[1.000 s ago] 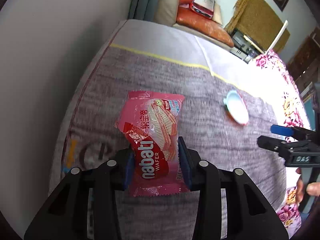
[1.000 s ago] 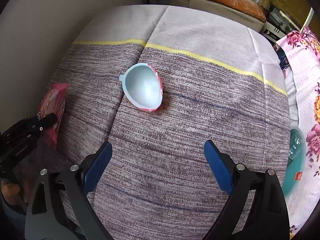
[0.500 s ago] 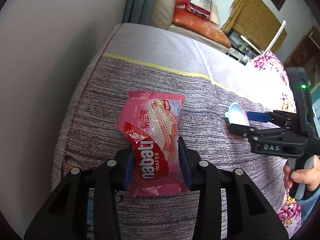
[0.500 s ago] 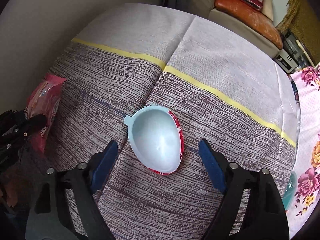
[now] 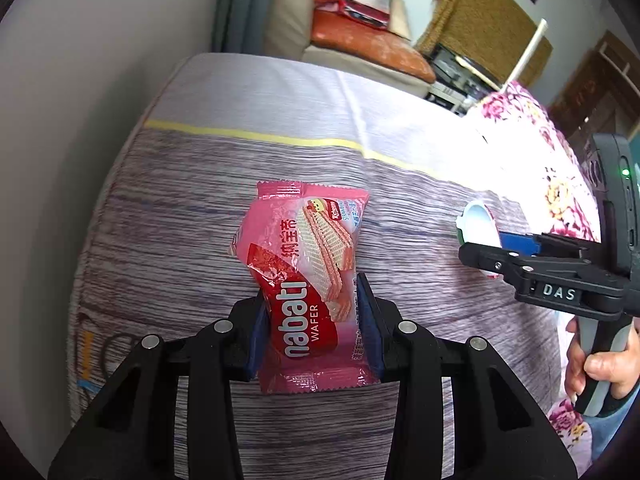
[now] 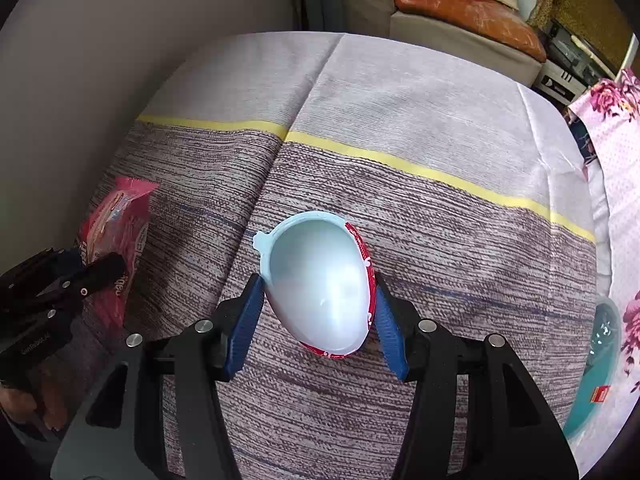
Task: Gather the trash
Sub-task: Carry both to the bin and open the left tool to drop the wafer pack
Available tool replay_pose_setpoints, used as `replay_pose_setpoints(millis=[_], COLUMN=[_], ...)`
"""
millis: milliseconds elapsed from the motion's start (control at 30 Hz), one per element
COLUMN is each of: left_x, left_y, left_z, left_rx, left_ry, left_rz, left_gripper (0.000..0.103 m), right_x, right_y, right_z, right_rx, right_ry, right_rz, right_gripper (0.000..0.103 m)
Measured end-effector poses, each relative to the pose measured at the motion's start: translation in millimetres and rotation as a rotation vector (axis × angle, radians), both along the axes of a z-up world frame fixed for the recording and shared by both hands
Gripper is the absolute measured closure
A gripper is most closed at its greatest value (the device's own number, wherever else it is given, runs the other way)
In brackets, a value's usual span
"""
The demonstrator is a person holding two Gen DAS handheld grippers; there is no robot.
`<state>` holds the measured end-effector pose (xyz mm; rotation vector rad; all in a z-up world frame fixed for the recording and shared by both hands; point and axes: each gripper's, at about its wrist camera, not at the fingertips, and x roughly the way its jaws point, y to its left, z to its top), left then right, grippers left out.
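Note:
My left gripper [image 5: 312, 316] is shut on a pink Nabati wafer wrapper [image 5: 304, 264], holding it just above the striped cloth; it also shows in the right wrist view [image 6: 116, 240]. A pale blue egg-shaped plastic shell [image 6: 320, 284] with a red rim lies open side up on the cloth. My right gripper [image 6: 320, 316] has its blue pads against both sides of the shell, closed around it. In the left wrist view the shell [image 5: 478, 226] shows at the right gripper's tips [image 5: 480, 250].
The table is covered by a grey-brown striped cloth [image 6: 440, 240] with a yellow line. A wall lies to the left. A teal bin [image 6: 596, 364] sits below the table's right edge. A sofa with an orange cushion [image 5: 368, 40] stands behind.
My right gripper moved forward over the shell and closed its pads onto the shell's sides. My left gripper kept holding the wrapper, nearly still.

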<state>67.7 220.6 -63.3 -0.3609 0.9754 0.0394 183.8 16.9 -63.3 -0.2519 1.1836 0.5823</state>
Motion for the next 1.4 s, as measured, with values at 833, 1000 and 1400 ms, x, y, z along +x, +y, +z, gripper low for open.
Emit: replay_pose_setpoints(millis=[833, 1000, 1400], left_x=[38, 45, 69], left_y=[-203, -251, -361], left_z=[30, 25, 22], left_rx=[0.07, 0.096, 0.14], left_ry=[-0.012, -0.001, 0.007], left_rz=[-0.291, -0.371, -0.521], left_gripper=[0.063, 0.063, 0.063], right_x=[-40, -46, -48], right_y=[-213, -258, -361], right_z=[41, 40, 37], right_rx=[0.145, 0.17, 0.219], right_ry=[-0.118, -0.13, -0.157], right_rz=[-0.305, -0.379, -0.544], right_gripper=[0.051, 0.051, 0.051])
